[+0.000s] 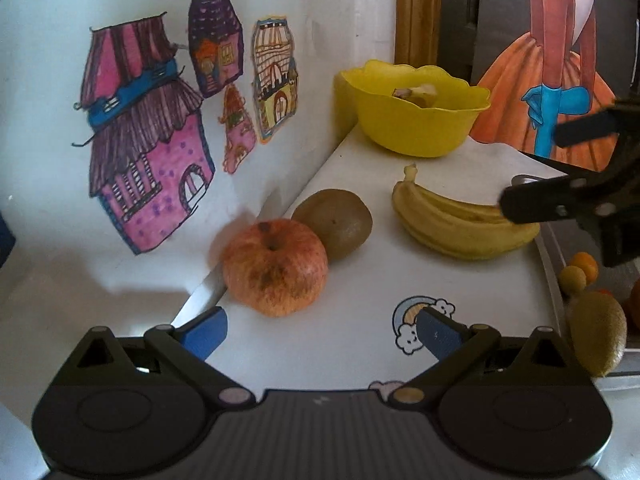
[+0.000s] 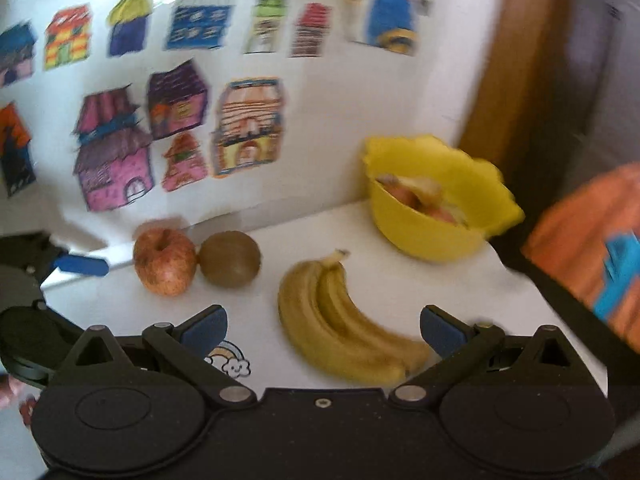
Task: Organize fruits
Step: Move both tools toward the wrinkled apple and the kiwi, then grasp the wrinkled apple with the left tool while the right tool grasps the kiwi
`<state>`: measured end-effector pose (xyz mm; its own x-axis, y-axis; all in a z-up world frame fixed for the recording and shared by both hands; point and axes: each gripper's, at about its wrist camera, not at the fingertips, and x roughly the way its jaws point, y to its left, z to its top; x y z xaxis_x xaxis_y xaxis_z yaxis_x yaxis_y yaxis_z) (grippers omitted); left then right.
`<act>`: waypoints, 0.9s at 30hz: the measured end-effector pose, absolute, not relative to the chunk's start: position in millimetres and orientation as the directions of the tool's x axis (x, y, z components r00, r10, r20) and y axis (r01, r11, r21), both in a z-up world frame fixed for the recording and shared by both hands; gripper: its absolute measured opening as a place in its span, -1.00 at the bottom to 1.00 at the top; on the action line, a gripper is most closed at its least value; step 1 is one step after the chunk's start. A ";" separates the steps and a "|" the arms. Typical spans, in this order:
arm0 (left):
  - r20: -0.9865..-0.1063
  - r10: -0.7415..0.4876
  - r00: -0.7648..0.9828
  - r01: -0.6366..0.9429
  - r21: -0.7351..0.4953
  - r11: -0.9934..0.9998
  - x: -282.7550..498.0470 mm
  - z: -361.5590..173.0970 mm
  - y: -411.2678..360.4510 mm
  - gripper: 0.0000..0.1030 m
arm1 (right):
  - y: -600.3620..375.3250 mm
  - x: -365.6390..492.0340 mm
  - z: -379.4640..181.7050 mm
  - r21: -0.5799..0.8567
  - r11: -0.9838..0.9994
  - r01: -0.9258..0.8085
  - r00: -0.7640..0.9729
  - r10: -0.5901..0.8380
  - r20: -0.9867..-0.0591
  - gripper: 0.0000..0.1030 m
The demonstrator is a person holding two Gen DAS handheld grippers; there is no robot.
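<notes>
A red-orange apple (image 1: 276, 266) lies on the white table (image 1: 360, 332), touching a brown kiwi (image 1: 334, 222) behind it. My left gripper (image 1: 320, 334) stands open just in front of the apple, nothing between its blue pads. A bunch of bananas (image 1: 460, 222) lies to the right, below a yellow bowl (image 1: 412, 114) with fruit pieces in it. In the right wrist view my right gripper (image 2: 324, 330) is open over the near end of the bananas (image 2: 344, 324), the apple (image 2: 164, 262) and kiwi (image 2: 230, 260) to its left, the bowl (image 2: 436, 200) behind.
A wall (image 1: 48, 140) with coloured house drawings borders the table on the left. A tray (image 1: 554, 280) with a kiwi (image 1: 598, 332) and small orange fruits (image 1: 578, 272) sits off the table's right edge. A painted figure in an orange dress (image 1: 556, 92) stands at the back right.
</notes>
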<state>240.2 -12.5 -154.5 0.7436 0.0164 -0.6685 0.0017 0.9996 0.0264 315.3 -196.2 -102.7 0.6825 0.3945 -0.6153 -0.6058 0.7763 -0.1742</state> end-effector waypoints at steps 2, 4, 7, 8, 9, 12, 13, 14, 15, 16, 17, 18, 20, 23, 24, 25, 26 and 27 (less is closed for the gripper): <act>-0.665 0.045 0.746 -0.019 0.046 0.999 243.8 -158.5 -14.3 0.99 | -189.2 327.6 -103.7 -0.169 0.738 -0.654 0.644 0.426 -0.635 0.98; -0.648 0.085 0.757 -0.039 0.085 0.996 246.7 -163.2 -19.0 0.99 | -179.7 335.5 -107.4 -0.173 0.721 -0.671 0.630 0.432 -0.645 0.97; -0.631 0.125 0.766 -0.041 0.145 0.989 251.0 -169.7 -28.1 0.95 | -165.6 341.8 -115.5 -0.178 0.684 -0.707 0.605 0.456 -0.653 0.95; -0.629 0.135 0.766 -0.042 0.160 0.986 252.5 -171.7 -30.4 0.94 | -161.3 344.0 -118.5 -0.182 0.672 -0.718 0.597 0.461 -0.657 0.95; -0.629 0.137 0.765 -0.039 0.167 0.985 253.8 -173.1 -31.8 0.93 | -157.3 346.3 -121.1 -0.185 0.657 -0.731 0.586 0.466 -0.662 0.93; -0.626 0.142 0.767 -0.041 0.172 0.984 256.2 -175.1 -32.0 0.92 | -148.0 355.9 -127.2 -0.186 0.614 -0.767 0.557 0.493 -0.668 0.93; -0.626 0.145 0.766 -0.046 0.171 0.984 257.5 -175.6 -31.1 0.91 | -145.8 359.2 -128.8 -0.183 0.603 -0.777 0.547 0.501 -0.671 0.93; -0.626 0.148 0.766 -0.051 0.171 0.984 258.5 -176.2 -30.1 0.90 | -142.9 363.2 -130.2 -0.182 0.587 -0.789 0.534 0.508 -0.675 0.93; -0.624 0.154 0.766 -0.057 0.172 0.983 260.3 -176.8 -29.6 0.89 | -139.9 366.7 -131.7 -0.187 0.569 -0.801 0.524 0.515 -0.679 0.91; -0.624 0.158 0.766 -0.062 0.172 0.983 261.2 -177.1 -28.5 0.89 | -137.1 370.0 -133.2 -0.192 0.554 -0.810 0.516 0.518 -0.683 0.88; -0.623 0.161 0.766 -0.067 0.172 0.983 262.1 -177.7 -27.8 0.89 | -133.7 373.6 -135.6 -0.202 0.534 -0.821 0.507 0.518 -0.689 0.87; -0.622 0.165 0.766 -0.073 0.171 0.982 263.4 -178.3 -27.4 0.89 | -130.4 377.2 -138.1 -0.214 0.516 -0.830 0.500 0.515 -0.696 0.85; -0.621 0.154 0.768 -0.068 0.160 0.985 263.2 -178.5 -24.3 0.89 | -125.2 383.3 -142.0 -0.236 0.496 -0.836 0.498 0.504 -0.706 0.84; -0.627 0.139 0.766 -0.077 0.126 0.989 263.7 -181.0 -18.9 0.89 | -119.0 390.4 -146.0 -0.237 0.482 -0.844 0.488 0.505 -0.712 0.84; -0.630 0.141 0.764 -0.081 0.124 0.989 264.5 -182.3 -17.3 0.89 | -117.2 391.9 -147.8 -0.231 0.476 -0.848 0.481 0.513 -0.711 0.84; -0.630 0.144 0.763 -0.083 0.126 0.989 264.2 -183.6 -15.8 0.89 | -114.8 393.4 -150.3 -0.226 0.470 -0.854 0.473 0.518 -0.712 0.84; -0.630 0.148 0.763 -0.085 0.129 0.988 264.1 -184.6 -14.6 0.89 | -112.7 394.5 -152.3 -0.223 0.462 -0.858 0.467 0.523 -0.713 0.84; -0.629 0.147 0.764 -0.086 0.127 0.988 263.9 -185.4 -13.2 0.89 | -110.5 395.4 -154.4 -0.223 0.456 -0.862 0.463 0.526 -0.713 0.84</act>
<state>263.9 -13.2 -185.4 0.7637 0.1474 -0.6285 -0.0860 0.9881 0.1273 395.4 -110.5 -154.4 0.4629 0.5263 -0.7132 -0.8617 0.4559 -0.2228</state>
